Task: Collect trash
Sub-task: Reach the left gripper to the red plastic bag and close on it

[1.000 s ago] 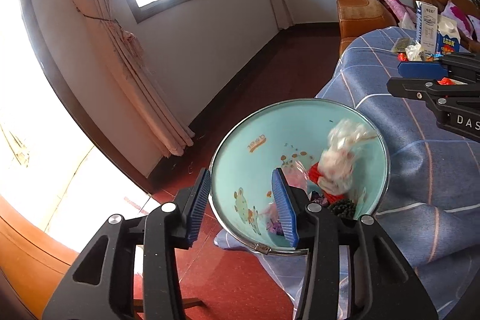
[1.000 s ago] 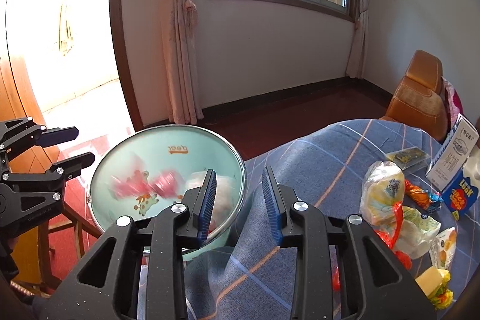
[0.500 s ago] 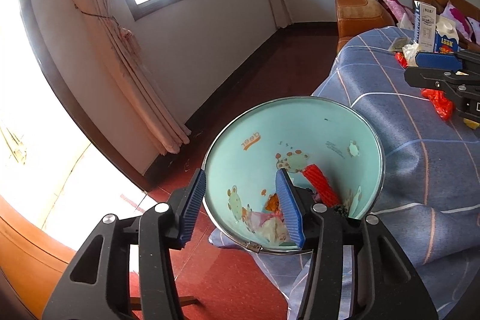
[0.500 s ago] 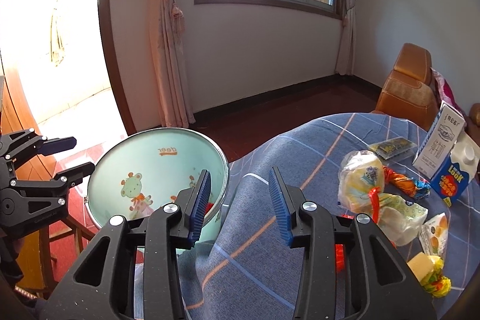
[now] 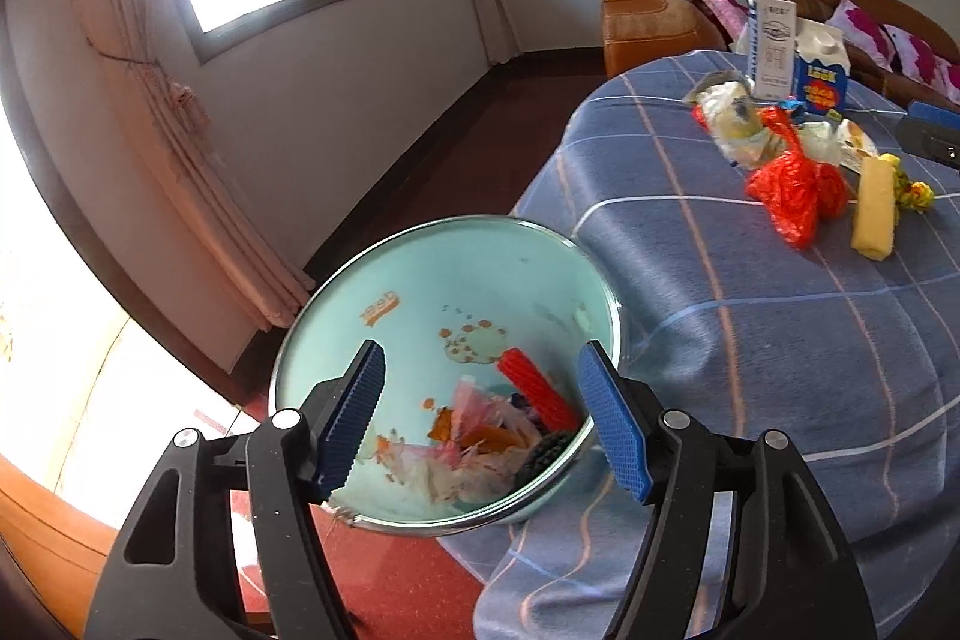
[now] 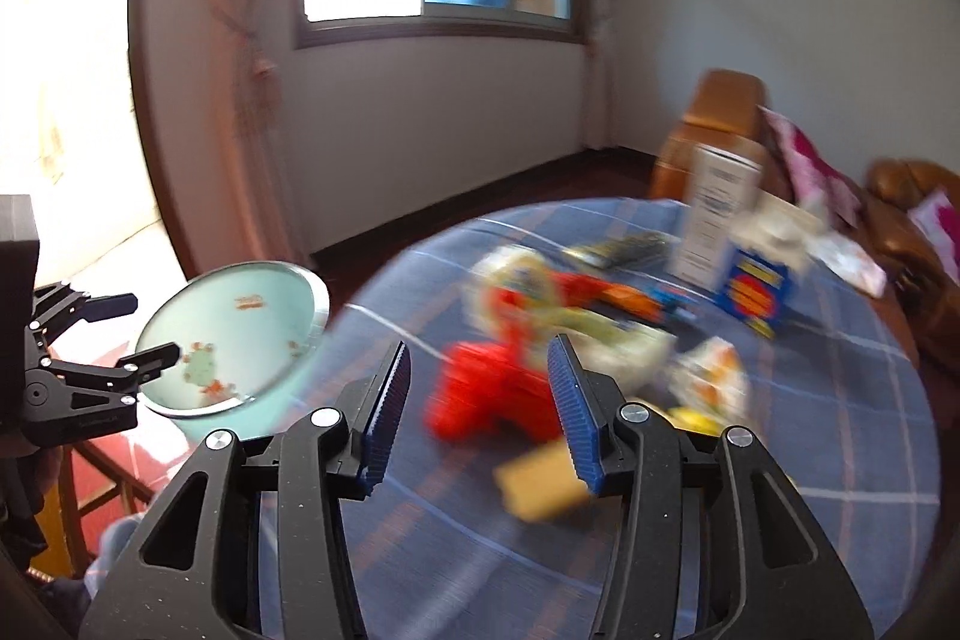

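While my left gripper (image 5: 480, 418) spreads its blue fingers (image 5: 351, 421) wider, nothing sits between them; they hang apart over the mouth of the pale green bin (image 5: 420, 292), touching neither its rim nor the litter inside. My right gripper (image 6: 480, 412) is opening too, its fingers (image 6: 573, 415) released and empty, held above the blue checked cloth of the counter (image 6: 840, 400). Framed between those right fingers, but lying on the cloth beyond them and not gripped, is a crumpled red plastic bag (image 6: 492, 394), with a pale yellow block (image 6: 540, 484) just beside it near my right-hand pad. In the bin lie a ribbed red wrapper (image 5: 537, 388), pinkish film (image 5: 474, 418) and something dark and knobbly (image 5: 543, 454) that I cannot identify. The trash not yet collected is gathered on the far part of the counter: a clear bag with yellow contents (image 5: 738, 124), a tall white box (image 5: 773, 46) and a blue carton (image 5: 819, 76) standing side by side. My right view is smeared with blur, so the small wrappers around the red bag run together and I cannot separate them. From the left view only a tip of my right gripper shows at the frame's edge. The bin's base is hidden behind my own fingers and the hanging cloth.
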Demonstrator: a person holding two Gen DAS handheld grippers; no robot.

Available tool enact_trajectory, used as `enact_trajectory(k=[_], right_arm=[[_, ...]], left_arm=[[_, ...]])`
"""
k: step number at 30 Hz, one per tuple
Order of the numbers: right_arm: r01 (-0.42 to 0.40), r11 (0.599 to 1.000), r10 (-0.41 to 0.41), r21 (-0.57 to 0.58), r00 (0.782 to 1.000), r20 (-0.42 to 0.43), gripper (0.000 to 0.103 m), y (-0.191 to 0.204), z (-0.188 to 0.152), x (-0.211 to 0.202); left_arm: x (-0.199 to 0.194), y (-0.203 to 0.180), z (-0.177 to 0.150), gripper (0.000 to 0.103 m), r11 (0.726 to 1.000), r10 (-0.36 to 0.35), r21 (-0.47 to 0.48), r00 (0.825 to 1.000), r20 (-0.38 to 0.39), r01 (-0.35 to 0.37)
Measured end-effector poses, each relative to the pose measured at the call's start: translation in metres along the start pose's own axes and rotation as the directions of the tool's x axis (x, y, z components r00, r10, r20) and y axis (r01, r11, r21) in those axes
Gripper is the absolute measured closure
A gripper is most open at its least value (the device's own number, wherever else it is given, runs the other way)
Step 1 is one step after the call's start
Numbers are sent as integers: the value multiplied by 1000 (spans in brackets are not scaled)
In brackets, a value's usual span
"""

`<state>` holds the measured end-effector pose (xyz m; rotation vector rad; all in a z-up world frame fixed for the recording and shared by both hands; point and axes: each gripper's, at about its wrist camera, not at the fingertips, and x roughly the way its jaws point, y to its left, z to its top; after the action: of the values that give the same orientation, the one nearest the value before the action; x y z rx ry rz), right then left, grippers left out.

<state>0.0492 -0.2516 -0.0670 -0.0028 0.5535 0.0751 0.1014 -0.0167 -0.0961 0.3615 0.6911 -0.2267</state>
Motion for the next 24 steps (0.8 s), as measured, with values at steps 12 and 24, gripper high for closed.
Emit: enact_trajectory(k=[12, 24], right_arm=[[266, 917, -258, 296, 964, -66, 52, -159, -63, -51], [225, 919, -201, 322, 974, -106, 50, -172, -63, -32]], left_arm=[[15, -118, 62, 37, 977, -195, 103, 979, 53, 189], [54, -155, 71, 94, 937, -327, 113, 944, -44, 330]])
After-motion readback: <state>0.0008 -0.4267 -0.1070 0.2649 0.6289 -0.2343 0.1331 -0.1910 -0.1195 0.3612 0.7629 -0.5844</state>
